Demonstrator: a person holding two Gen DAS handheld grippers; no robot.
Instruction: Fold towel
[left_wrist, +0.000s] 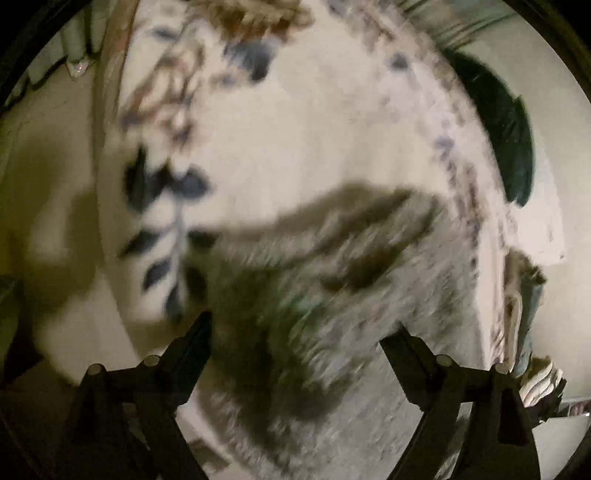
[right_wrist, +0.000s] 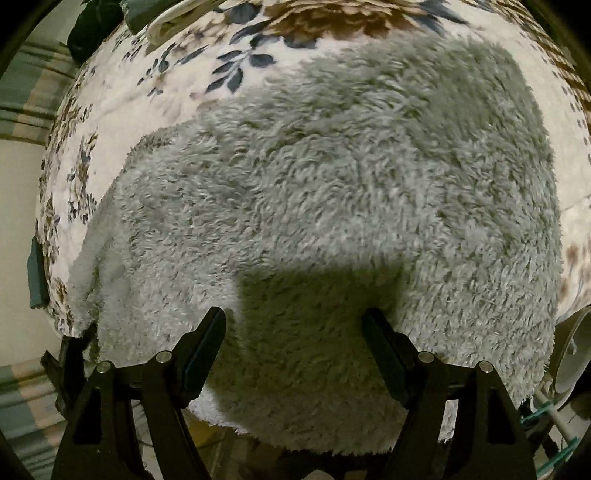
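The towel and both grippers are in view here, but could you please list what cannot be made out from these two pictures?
- Left wrist view: motion blur smears the grey towel; its edges and folds are unreadable.
- Right wrist view: the towel's near edge hangs over the floral cover and passes behind the right gripper, so that edge is hidden.
- Neither view shows the person's hands.
- Left gripper: open, but whether it touches the towel is lost in blur.

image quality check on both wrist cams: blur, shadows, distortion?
Left wrist: heavy motion blur, the towel and floral cover smeared, dim warm light, dark shadow across the towel, left tongs open. Right wrist: mostly sharp, towel pile crisp, a hard block shadow falls between the open right tongs. Both: strong fisheye bulge, black vignette at the corners.
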